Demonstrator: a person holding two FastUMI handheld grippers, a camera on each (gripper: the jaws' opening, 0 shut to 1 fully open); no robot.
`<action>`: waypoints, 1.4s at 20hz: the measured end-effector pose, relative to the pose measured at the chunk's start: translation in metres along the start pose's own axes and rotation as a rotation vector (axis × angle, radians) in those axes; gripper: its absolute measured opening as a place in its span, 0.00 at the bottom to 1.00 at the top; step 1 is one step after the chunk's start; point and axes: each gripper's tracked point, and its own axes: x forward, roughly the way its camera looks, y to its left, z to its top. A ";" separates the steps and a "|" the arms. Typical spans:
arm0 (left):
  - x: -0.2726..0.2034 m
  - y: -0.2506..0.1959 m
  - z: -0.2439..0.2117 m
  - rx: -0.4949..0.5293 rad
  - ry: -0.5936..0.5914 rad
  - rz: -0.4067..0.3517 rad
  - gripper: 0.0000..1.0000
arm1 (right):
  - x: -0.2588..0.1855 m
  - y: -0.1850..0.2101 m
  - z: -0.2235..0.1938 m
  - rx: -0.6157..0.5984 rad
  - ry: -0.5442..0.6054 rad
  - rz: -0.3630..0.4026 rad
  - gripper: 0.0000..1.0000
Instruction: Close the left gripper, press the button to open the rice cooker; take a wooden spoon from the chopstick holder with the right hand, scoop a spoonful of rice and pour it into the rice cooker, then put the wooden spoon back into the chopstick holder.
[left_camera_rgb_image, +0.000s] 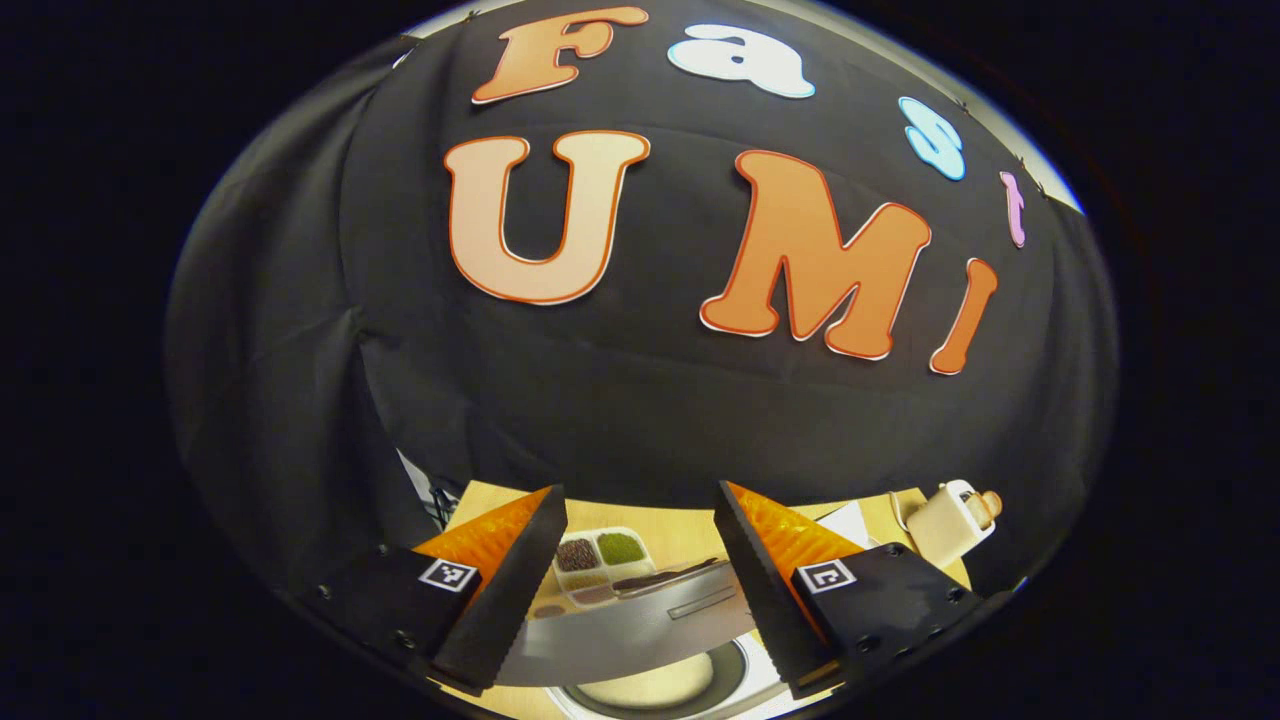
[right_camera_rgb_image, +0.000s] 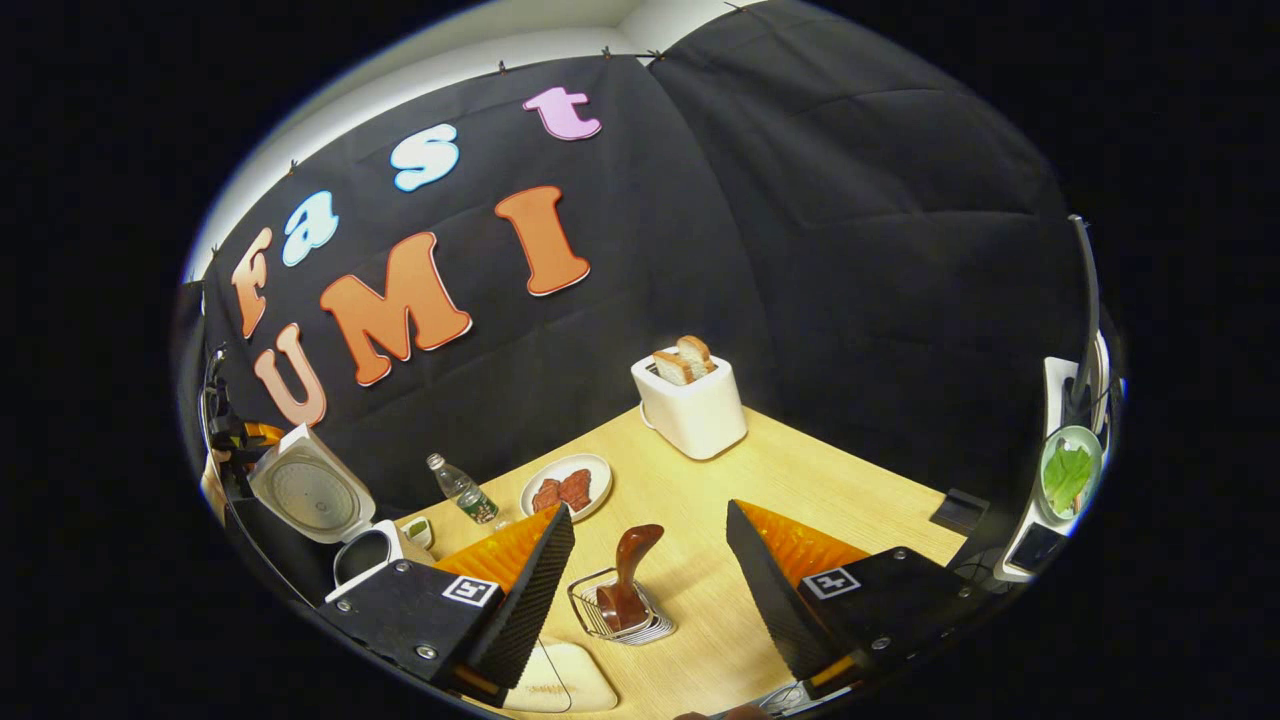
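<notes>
Wooden spoon (right_camera_rgb_image: 628, 575) apparently stands in chopstick holder (right_camera_rgb_image: 620, 612).

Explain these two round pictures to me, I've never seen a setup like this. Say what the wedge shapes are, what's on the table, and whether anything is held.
A person holds two hand grippers, each with a forward-looking camera. The wedges at the bottom are that gripper's own fingers.

In the left gripper view, the left gripper is open above the rice cooker, with a divided grain tray behind.

In the right gripper view, the right gripper is open, holding nothing, before the wooden spoon standing in its wire holder. On the table: a toaster, a plate, a bottle, and the rice cooker, lid up.
</notes>
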 end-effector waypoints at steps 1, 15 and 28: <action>-0.009 -0.006 -0.011 -0.005 0.012 -0.013 1.00 | -0.001 0.001 -0.002 -0.008 0.009 0.018 0.95; -0.049 -0.034 -0.214 0.102 0.128 0.125 1.00 | 0.015 -0.018 -0.033 -0.038 0.171 0.173 0.95; -0.054 -0.044 -0.234 0.097 0.098 0.134 1.00 | 0.022 -0.025 -0.005 -0.107 0.122 0.173 0.95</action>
